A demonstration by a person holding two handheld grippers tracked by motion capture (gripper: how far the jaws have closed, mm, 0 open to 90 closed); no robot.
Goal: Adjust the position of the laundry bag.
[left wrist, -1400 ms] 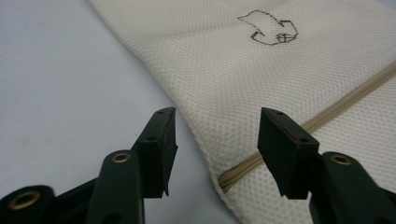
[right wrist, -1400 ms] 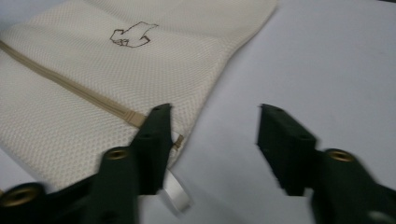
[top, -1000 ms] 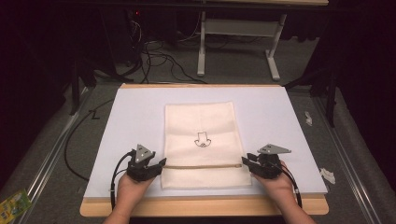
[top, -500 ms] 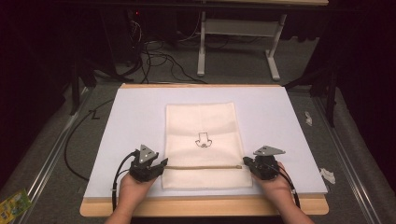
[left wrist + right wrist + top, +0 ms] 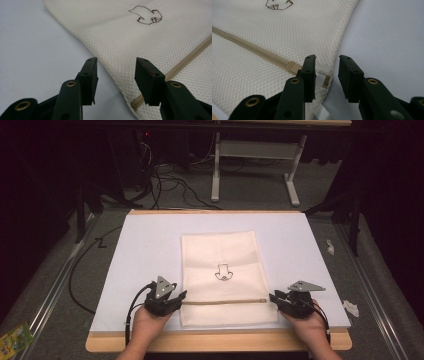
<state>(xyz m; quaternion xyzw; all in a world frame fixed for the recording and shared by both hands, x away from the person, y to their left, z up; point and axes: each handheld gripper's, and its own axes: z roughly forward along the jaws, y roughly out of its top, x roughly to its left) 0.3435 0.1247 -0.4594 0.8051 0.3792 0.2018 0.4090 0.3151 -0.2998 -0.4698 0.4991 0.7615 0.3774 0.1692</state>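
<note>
a cream mesh bag is lying flat mid-bench, reaching toward the near edge. the left gripper and right gripper are sitting released, jaws parted, at the two ends of its tan zipper.

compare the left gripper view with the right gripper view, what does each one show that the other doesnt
The left gripper view alone has the left gripper, open over the mesh bag's edge where the zipper starts. The right gripper view alone has the right gripper, open at the opposite edge, plus the zipper's tan end piece and a small tag. Both share the cream bag, its zipper, the dark outline drawing and the white table surface.
</note>
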